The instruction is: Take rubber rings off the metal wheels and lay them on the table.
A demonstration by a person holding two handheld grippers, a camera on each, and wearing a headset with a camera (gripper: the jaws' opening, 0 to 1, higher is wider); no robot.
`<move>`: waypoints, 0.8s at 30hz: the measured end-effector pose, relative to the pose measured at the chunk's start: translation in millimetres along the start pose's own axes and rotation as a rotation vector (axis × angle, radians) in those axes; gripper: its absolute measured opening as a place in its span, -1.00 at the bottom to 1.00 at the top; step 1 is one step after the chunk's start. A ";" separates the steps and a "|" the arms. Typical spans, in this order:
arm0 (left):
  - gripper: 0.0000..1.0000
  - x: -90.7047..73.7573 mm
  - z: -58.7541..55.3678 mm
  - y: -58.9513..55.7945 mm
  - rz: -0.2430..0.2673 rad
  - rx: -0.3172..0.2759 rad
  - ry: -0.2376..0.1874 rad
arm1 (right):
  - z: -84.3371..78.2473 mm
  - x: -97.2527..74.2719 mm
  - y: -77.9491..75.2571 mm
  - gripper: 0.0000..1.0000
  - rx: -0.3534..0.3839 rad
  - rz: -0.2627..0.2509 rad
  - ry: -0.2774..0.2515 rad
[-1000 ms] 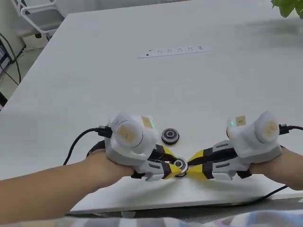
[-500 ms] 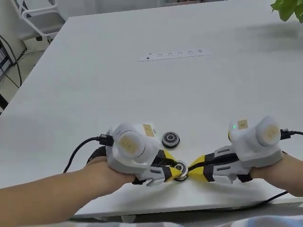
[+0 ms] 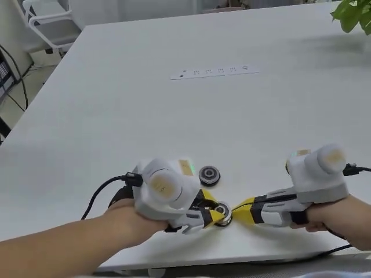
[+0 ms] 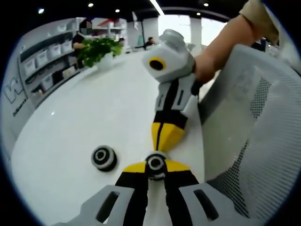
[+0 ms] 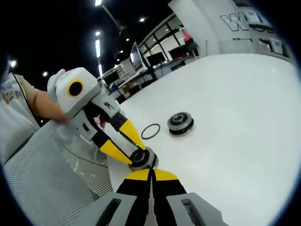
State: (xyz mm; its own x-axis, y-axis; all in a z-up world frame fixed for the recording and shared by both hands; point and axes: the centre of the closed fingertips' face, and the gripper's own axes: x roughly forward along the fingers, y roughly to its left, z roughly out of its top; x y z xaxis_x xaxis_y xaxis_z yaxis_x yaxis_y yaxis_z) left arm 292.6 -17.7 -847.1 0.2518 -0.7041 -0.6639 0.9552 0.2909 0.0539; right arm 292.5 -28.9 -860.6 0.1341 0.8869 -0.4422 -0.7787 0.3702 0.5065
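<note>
At the table (image 3: 174,116) edge, left gripper (image 3: 213,214) is clamping the wheel (image 4: 155,165) steady, likely so right gripper (image 3: 236,208), jaws squeezed together, is picking at its rim.

Table: white top (image 3: 145,104), wide and flat, near edge running along the bottom of the head view.
Far side: white power strip (image 3: 214,72) lying flat, well apart from the rest.
Near side: metal wheel (image 3: 209,175) flat on the top, black band around it.
Beside it: loose rubber ring (image 5: 150,131), thin, black, flat on the top.
Near edge: second wheel (image 3: 222,213); cannot tell if it touches the top.
Far corner: potted plant (image 4: 96,47).
</note>
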 end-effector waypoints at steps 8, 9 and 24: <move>-0.75 0.0 -0.1 0.3 0.001 0.001 0.004 | 14.3 -4.9 9.1 -1.00 0.084 0.024 -0.083; -0.75 0.0 0.0 0.3 0.002 0.000 0.004 | 9.0 -7.0 8.9 -1.00 0.072 0.030 -0.054; -0.76 0.7 -0.1 -0.6 0.007 -0.008 0.013 | 13.0 -2.4 9.1 -1.00 0.040 0.027 -0.061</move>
State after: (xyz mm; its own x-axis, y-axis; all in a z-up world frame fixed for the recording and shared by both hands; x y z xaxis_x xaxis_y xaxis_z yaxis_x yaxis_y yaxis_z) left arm 292.3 -18.3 -847.7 0.2566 -0.6933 -0.6734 0.9522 0.3010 0.0529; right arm 293.1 -24.1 -845.3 0.1513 0.9117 -0.3820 -0.7577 0.3552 0.5475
